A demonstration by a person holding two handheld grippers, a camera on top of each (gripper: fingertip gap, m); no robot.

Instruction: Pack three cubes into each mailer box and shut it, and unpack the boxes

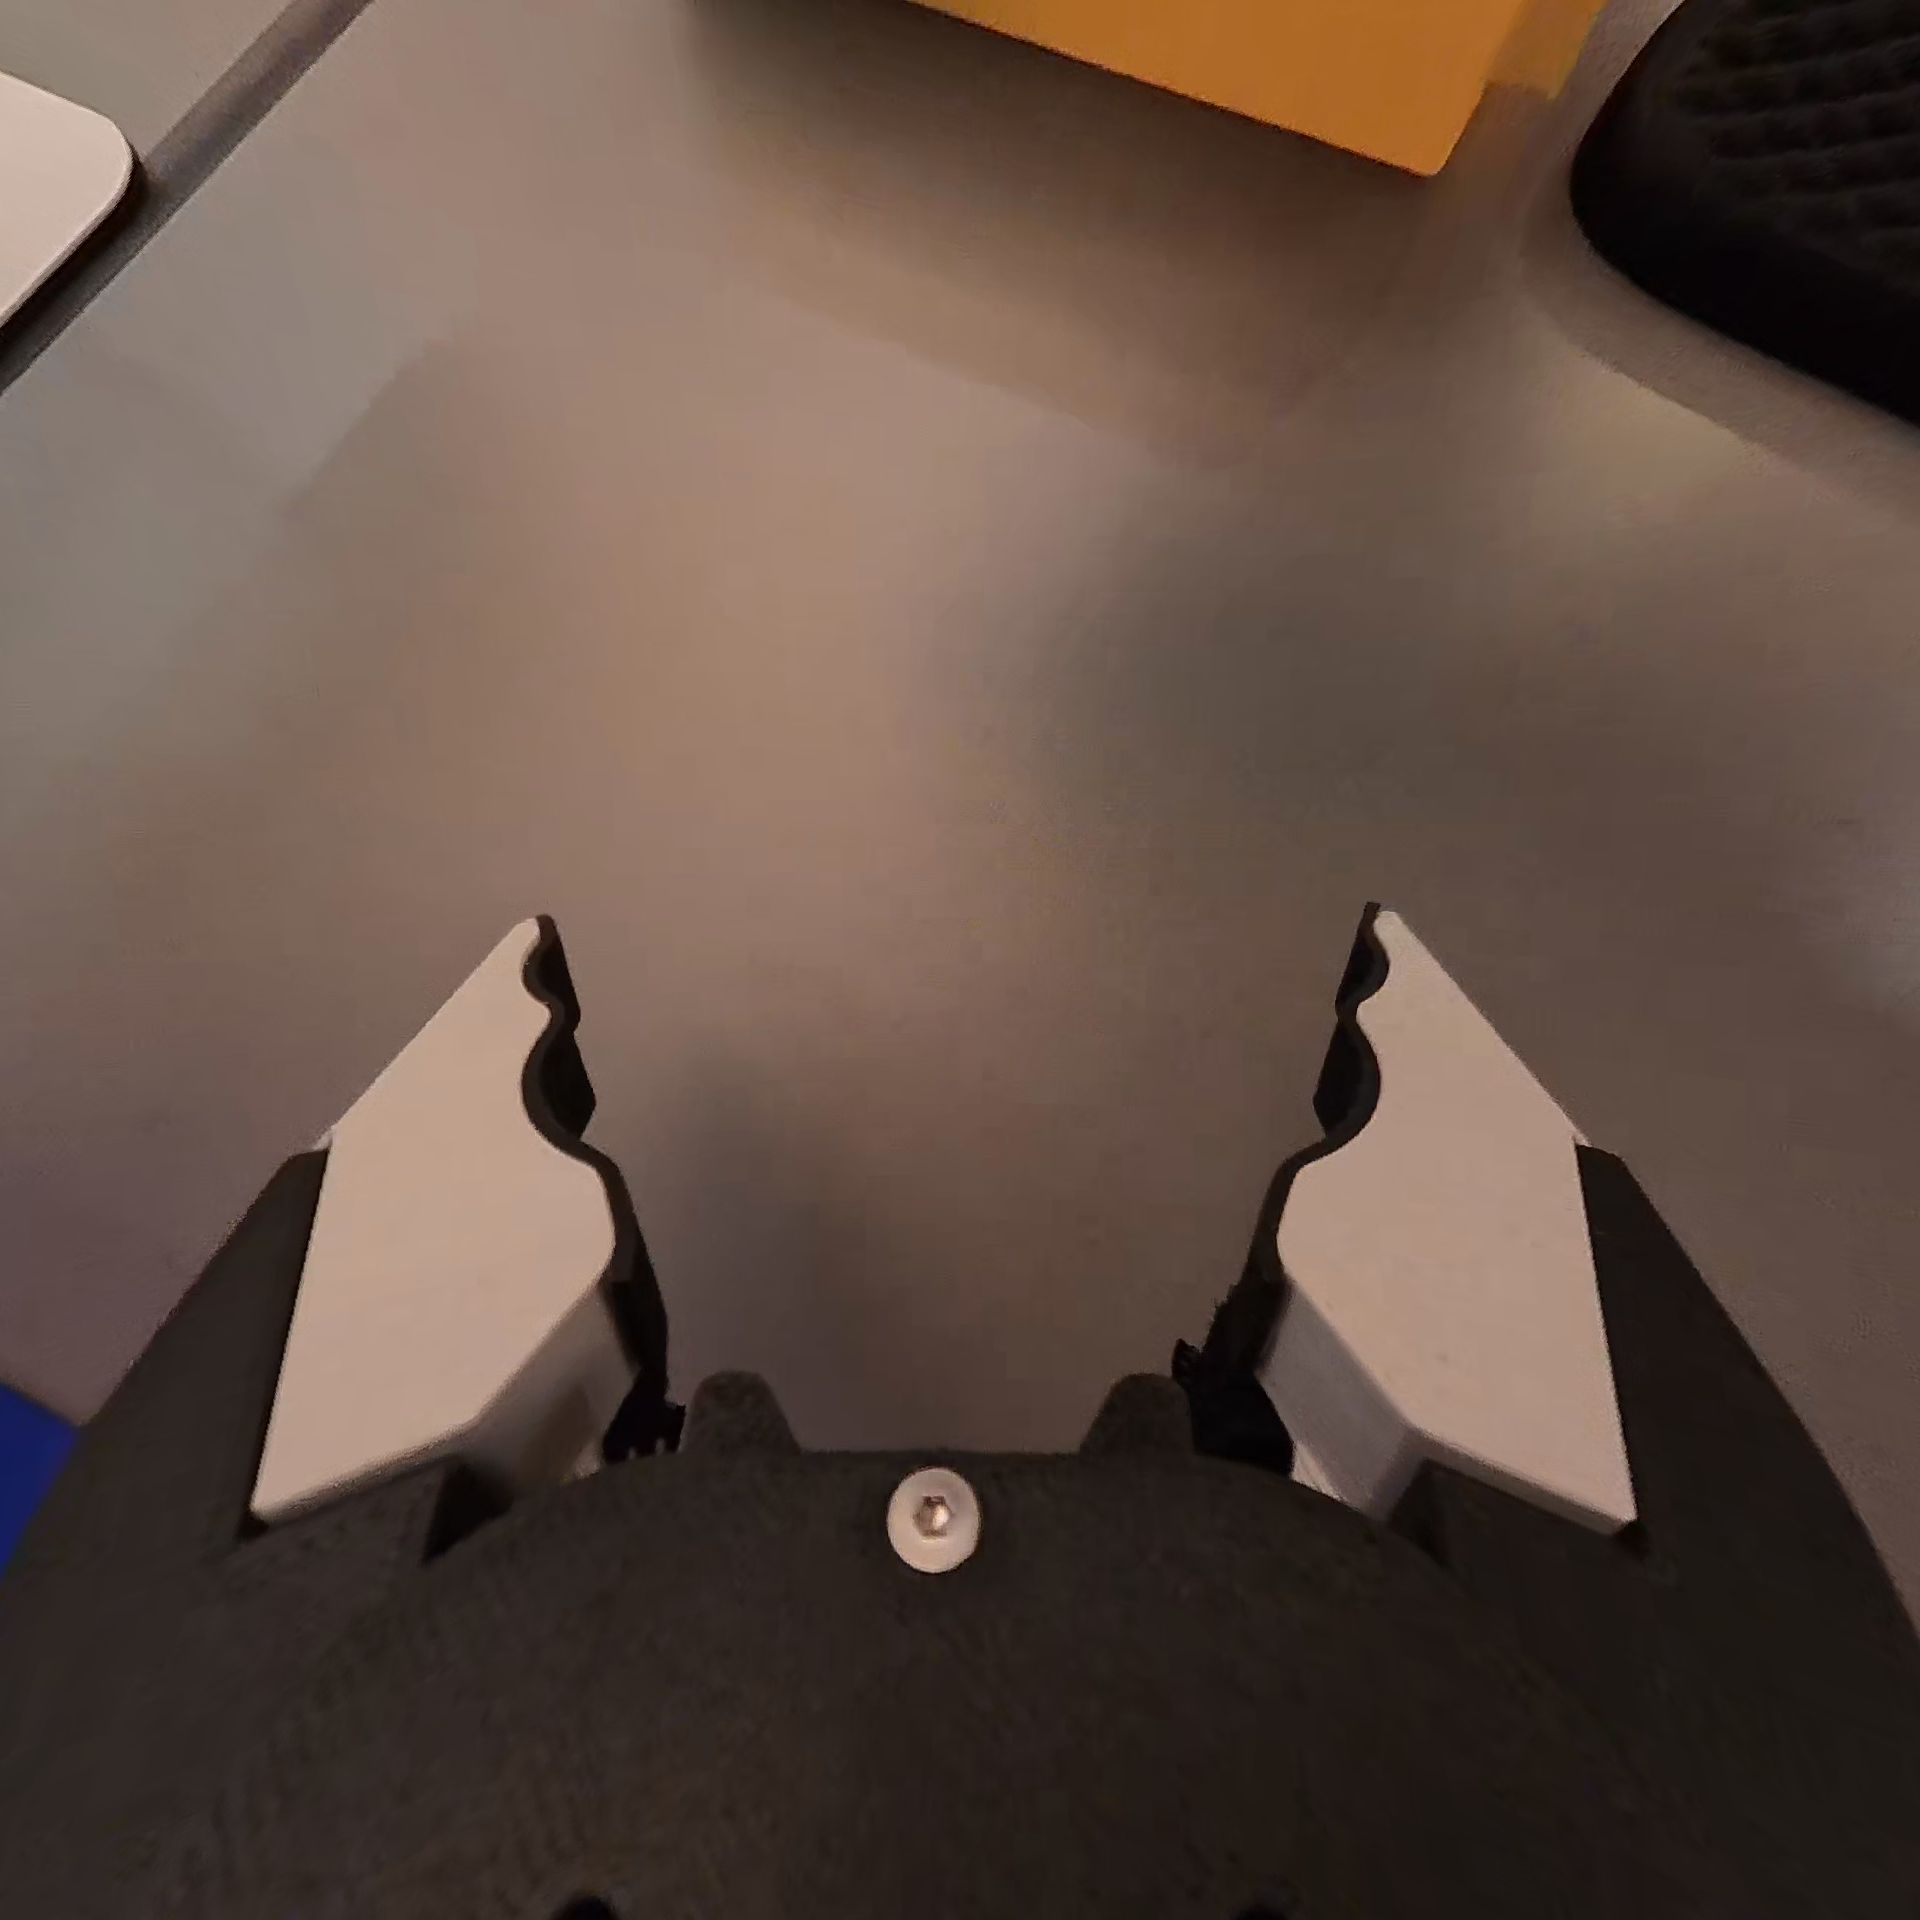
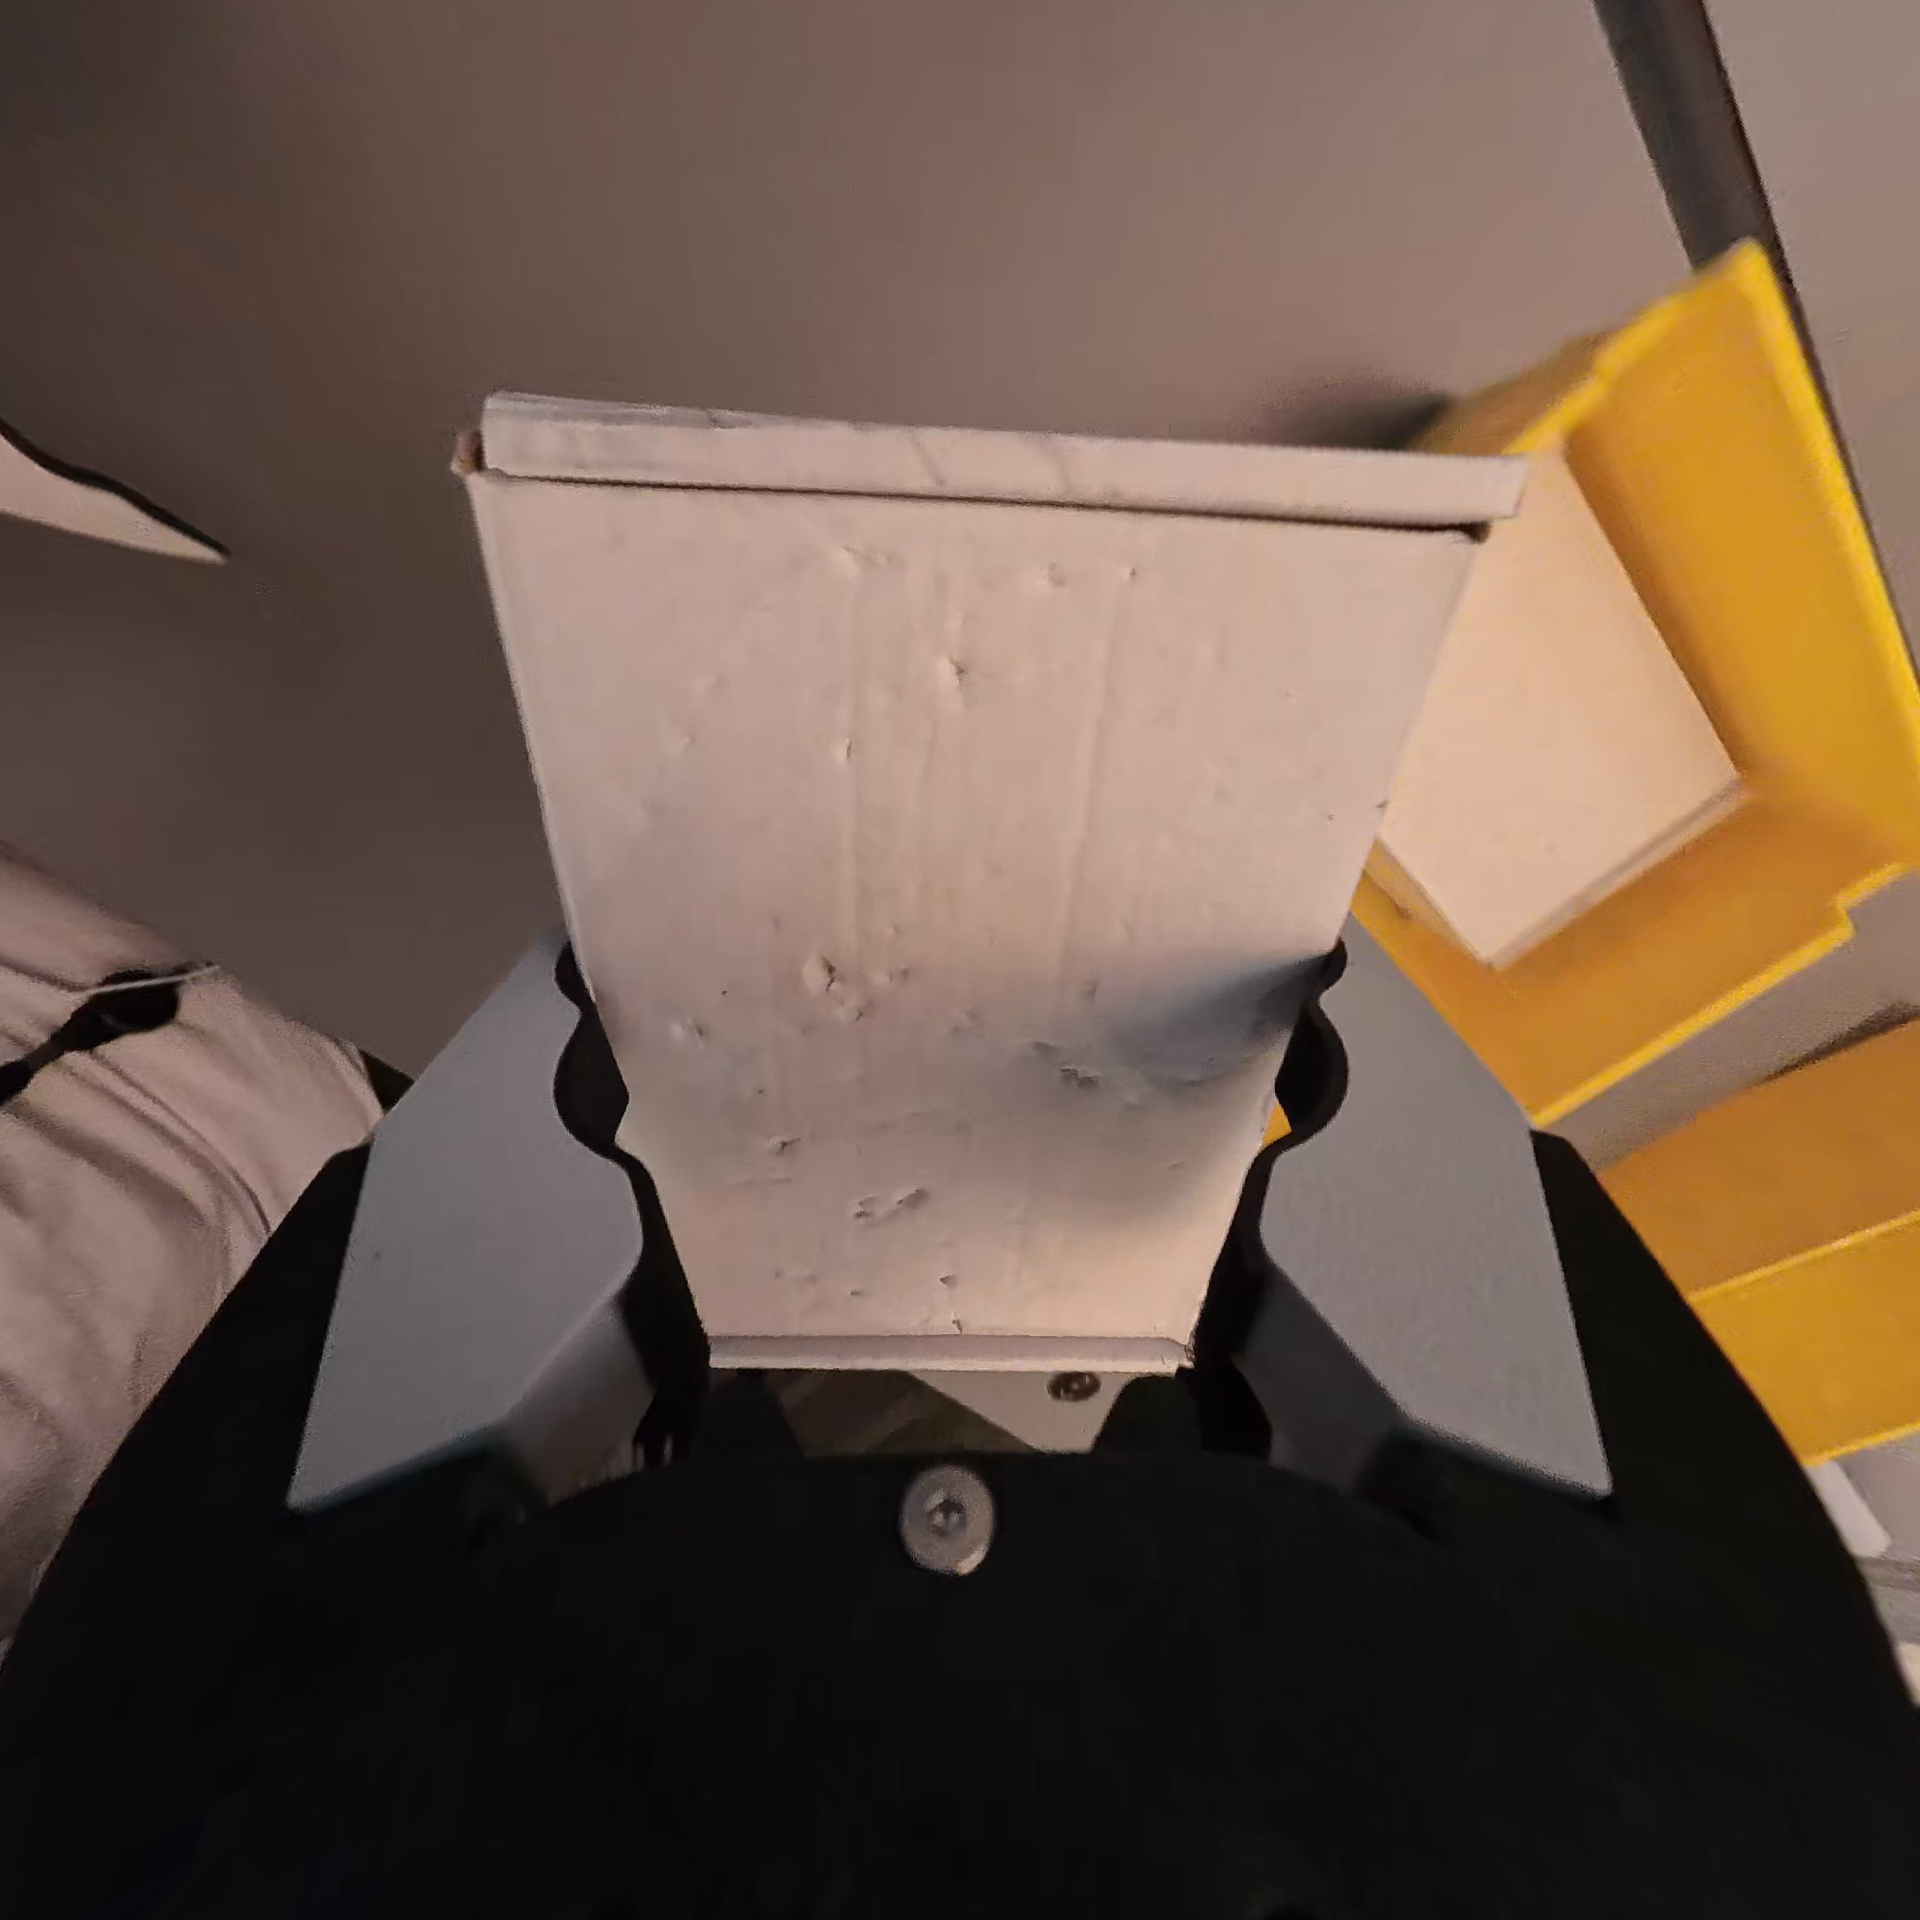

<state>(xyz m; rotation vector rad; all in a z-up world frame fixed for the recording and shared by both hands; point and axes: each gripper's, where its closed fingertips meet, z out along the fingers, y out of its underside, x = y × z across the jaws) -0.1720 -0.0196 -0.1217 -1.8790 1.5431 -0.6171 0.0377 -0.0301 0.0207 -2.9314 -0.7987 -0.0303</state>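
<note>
1. Nearest the right wrist camera, the right hand-held gripper (image 2: 951,1049) clamps a white mailer box (image 2: 966,831) from both sides; its fingers (image 2: 488,1226) press the box's left and right walls.
2. That white mailer box is closed, its dented and scuffed top face toward the camera, reaching away from the fingers toward the far side. Whether it touches the grey bench (image 2: 727,208) cannot be told.
3. Just right of the held box lies a yellow mailer box (image 2: 1662,644), opened, with a pale inner panel showing and yellow flaps folded out around it.
4. At the left edge of the right wrist view sits a pale, creased fabric shape (image 2: 125,1143) with a dark line across it; what it is cannot be told. A pointed white tip (image 2: 114,514) shows farther off, upper left.
5. The left hand-held gripper (image 1: 956,935) is spread wide with nothing between its fingers (image 1: 447,1226), above bare bench (image 1: 831,571).
6. Far ahead of it, an edge of a yellow box (image 1: 1247,62) shows at the top of the left wrist view, with a black textured object (image 1: 1766,187) to the far right.
7. A white rounded-corner slab (image 1: 52,197) lies far left, and a blue patch (image 1: 31,1455) peeks out at the near left.
</note>
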